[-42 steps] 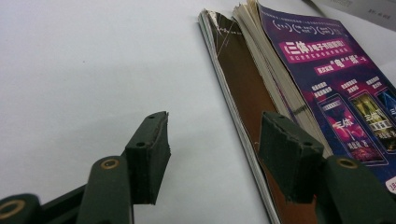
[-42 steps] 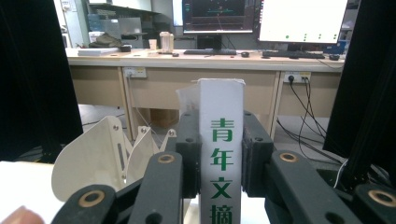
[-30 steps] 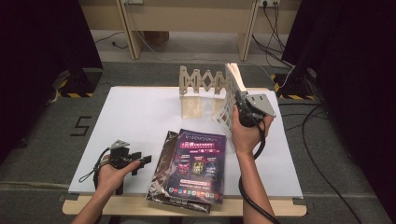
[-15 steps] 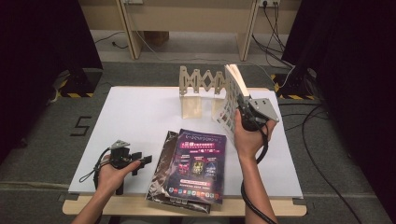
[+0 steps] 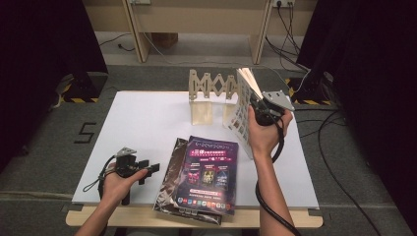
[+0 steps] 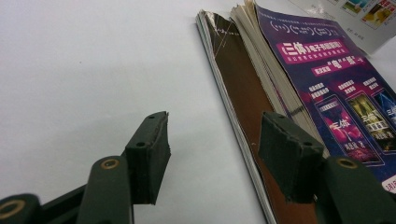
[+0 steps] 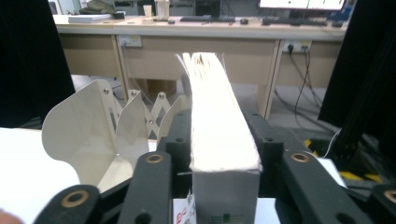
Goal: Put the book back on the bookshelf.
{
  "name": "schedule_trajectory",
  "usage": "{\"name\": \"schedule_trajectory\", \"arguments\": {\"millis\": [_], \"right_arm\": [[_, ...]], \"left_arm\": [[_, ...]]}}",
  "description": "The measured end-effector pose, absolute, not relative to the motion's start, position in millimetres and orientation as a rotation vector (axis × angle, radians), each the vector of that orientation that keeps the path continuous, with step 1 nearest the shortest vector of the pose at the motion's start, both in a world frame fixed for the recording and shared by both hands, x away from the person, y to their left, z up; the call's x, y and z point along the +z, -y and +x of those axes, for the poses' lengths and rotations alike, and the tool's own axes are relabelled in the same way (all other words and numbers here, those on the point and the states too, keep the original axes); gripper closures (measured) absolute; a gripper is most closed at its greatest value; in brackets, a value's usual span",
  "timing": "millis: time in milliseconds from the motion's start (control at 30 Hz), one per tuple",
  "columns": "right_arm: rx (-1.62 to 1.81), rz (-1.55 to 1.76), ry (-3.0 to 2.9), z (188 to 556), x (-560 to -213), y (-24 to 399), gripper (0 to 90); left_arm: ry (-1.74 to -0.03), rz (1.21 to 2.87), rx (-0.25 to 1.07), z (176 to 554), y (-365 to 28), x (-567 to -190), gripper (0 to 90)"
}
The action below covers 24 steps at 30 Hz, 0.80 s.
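My right gripper [image 5: 256, 109] holds a thick white book [image 5: 242, 115] upright at the right end of a wooden folding rack [image 5: 211, 91]. The book's page edge [image 7: 219, 126] fills the gap between the jaws, which have just been opening slightly and still touch both of its sides. The rack's pale panels [image 7: 88, 130] stand just left of the book. At the near left my left gripper [image 5: 147, 169] rests open on the white tabletop [image 5: 147, 118]. Its jaws [image 6: 212, 144] point at a stack of magazines [image 6: 327, 84] with a purple cover on top [image 5: 209, 169].
A brown-covered magazine [image 6: 243, 93] lies lowest in the stack, which overhangs the table's front edge. Cables run over the floor at the right [image 5: 334, 162]. A desk with sockets stands behind the table [image 7: 196, 42].
The right hand has shifted very slightly with the book beside the rack. The left hand and the magazine stack have kept still.
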State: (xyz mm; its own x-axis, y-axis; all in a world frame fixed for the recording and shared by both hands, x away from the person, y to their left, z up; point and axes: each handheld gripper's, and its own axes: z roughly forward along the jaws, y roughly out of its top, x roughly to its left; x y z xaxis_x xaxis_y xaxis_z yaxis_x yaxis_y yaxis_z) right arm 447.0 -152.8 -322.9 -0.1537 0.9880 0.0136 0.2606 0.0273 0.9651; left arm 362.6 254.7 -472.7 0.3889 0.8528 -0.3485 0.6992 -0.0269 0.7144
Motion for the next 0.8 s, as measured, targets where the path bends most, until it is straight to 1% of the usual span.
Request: {"name": "schedule_trajectory", "arguments": {"millis": [100,367,800], "right_arm": [[1.140,1.332,-1.560,450,-321,152,71.4],[1.121,1.352,-1.601,454,-317,152,74.0],[1.199,1.374,-1.564,453,-310,155,74.4]], "left_arm": [[-1.358,1.771,0.220,363,-255,-473,41.9],[-1.363,1.777,0.219,363,-255,-474,41.9],[-1.364,1.777,0.214,364,-254,-476,41.9]]}}
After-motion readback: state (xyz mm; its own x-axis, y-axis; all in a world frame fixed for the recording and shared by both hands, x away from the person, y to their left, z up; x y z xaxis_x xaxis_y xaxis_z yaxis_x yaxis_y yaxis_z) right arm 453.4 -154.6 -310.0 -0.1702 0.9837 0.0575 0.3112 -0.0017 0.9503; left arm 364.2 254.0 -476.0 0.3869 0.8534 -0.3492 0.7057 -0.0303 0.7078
